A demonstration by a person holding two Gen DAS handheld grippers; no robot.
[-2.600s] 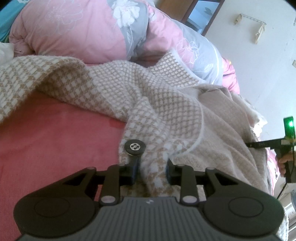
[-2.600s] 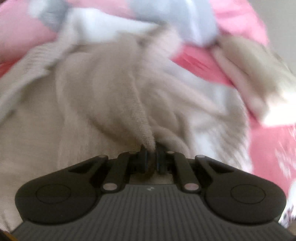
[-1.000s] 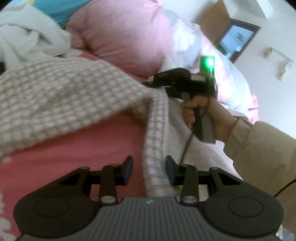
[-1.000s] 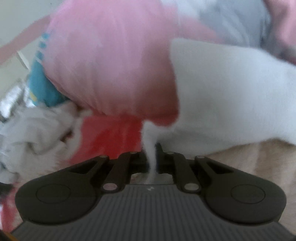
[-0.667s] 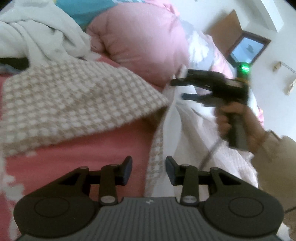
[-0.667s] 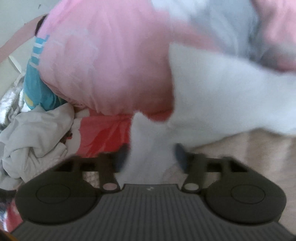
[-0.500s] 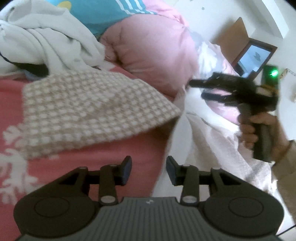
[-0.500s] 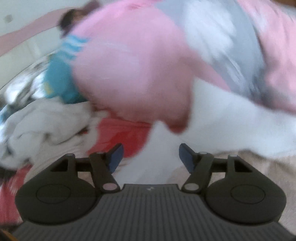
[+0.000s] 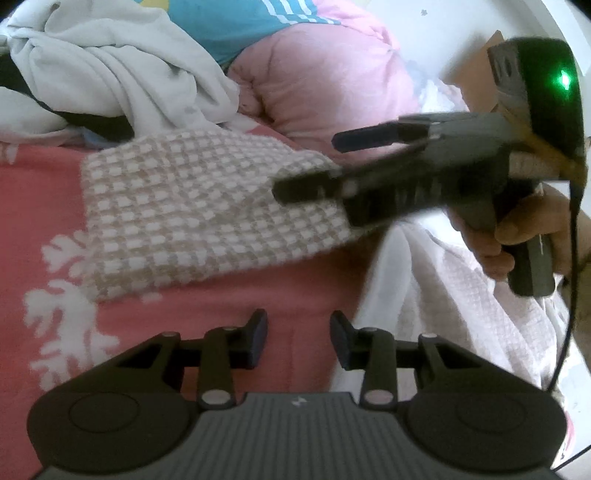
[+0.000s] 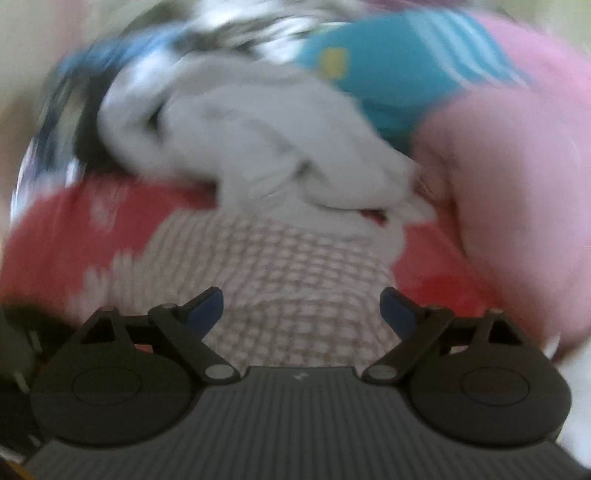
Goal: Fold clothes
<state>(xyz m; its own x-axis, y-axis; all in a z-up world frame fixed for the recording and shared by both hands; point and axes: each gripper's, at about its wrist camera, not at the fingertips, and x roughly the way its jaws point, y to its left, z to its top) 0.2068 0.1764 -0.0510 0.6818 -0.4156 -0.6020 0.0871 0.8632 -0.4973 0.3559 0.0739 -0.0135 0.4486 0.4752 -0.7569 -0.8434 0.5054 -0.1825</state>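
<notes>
While the right-wrist view is smeared by blur, both views agree on the main thing: a beige-and-white checked knit garment [image 9: 207, 206] lies spread on a coral-red bedspread [image 9: 221, 295] with white snowflake-like motifs. Seen from the left wrist, the left gripper [image 9: 298, 334] hangs over bare bedspread just in front of the garment's near edge, its jaws apart with nothing between them. To its right lies a paler, whitish part of the fabric [image 9: 454, 295]; whether it belongs to the same garment cannot be told. The right gripper [image 9: 306, 164] enters that view from the right, held in the person's right hand [image 9: 524, 236], with a green light [image 9: 564, 79] glowing on its back; its two dark fingers [image 9: 376, 133] reach out over the far right corner of the checked knit, set well apart. The right-wrist view confirms it: the blue-tipped jaws stand wide open above the checked cloth [image 10: 295, 280], gripping nothing. Beyond the garment sits a crumpled white cloth [image 9: 110, 62], a turquoise item with white stripes [image 9: 251, 22], and a plump pink quilt [image 9: 332, 81].
</notes>
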